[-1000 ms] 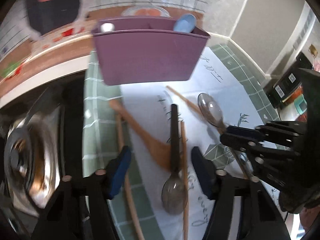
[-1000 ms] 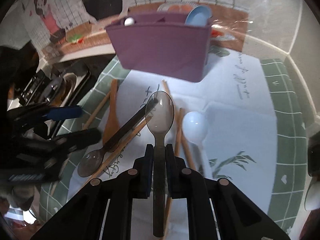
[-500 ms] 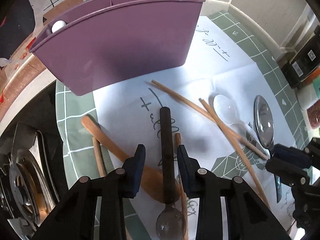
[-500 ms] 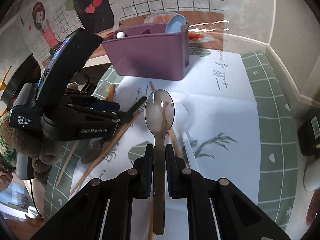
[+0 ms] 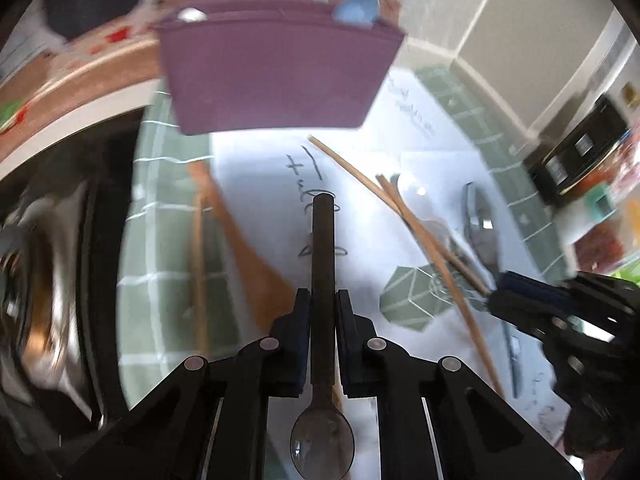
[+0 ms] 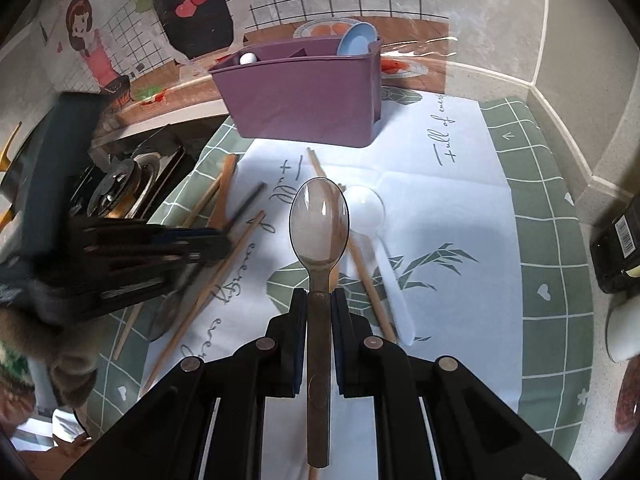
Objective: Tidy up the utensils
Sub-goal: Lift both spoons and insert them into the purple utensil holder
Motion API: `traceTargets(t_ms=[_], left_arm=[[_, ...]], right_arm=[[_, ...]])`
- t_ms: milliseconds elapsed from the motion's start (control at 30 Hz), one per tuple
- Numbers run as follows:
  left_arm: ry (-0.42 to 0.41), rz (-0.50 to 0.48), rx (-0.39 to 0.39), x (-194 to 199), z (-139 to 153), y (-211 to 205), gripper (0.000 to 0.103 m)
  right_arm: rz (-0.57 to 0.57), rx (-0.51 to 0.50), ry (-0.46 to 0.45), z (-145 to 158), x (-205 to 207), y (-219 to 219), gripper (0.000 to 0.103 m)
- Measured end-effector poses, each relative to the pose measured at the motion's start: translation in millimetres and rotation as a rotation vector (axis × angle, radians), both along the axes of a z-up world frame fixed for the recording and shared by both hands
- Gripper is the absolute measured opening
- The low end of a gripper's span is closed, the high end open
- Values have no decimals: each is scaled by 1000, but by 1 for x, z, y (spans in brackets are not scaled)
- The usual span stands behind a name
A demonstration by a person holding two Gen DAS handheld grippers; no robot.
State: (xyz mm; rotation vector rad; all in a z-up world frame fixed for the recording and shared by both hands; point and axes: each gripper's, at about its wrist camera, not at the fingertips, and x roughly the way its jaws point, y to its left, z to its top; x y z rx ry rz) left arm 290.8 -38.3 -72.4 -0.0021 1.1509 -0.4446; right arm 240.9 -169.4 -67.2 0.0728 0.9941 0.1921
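My left gripper (image 5: 323, 312) is shut on a dark-handled spoon (image 5: 323, 264), handle pointing forward toward the purple utensil holder (image 5: 276, 80), bowl back near the camera. My right gripper (image 6: 320, 312) is shut on a clear brown spoon (image 6: 319, 224), bowl forward, held above the mat. The purple holder (image 6: 304, 96) stands at the far end of the mat and holds a blue spoon (image 6: 356, 42) and a white-tipped utensil (image 6: 248, 58). Wooden chopsticks (image 6: 360, 268), a white spoon (image 6: 366, 212) and a wooden spatula (image 5: 240, 236) lie on the mat.
A white and green checked mat (image 6: 532, 208) covers the counter. A gas stove (image 6: 124, 184) is at the left. A dark bottle (image 6: 620, 248) and a white cup (image 6: 624, 328) stand at the right. A wall corner runs behind the holder.
My left gripper has closed on the dark-handled spoon and lifted it off the mat. My right gripper, still holding the clear spoon, has moved a little nearer the holder.
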Motion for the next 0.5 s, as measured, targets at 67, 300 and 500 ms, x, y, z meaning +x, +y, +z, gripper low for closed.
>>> traceTargets(t_ms=[67,300,500], left_arm=[[-23,29,-39,-10,10,15,12],[-172,137,-115,-41,42,61,12],[-306,153,-100,-57,74,64,12]], right_arm=[[20,4,4,1,-3,6,11],[36,23,-16,4,-16,20,11],[28,-8,-97,27,-23,25,11]])
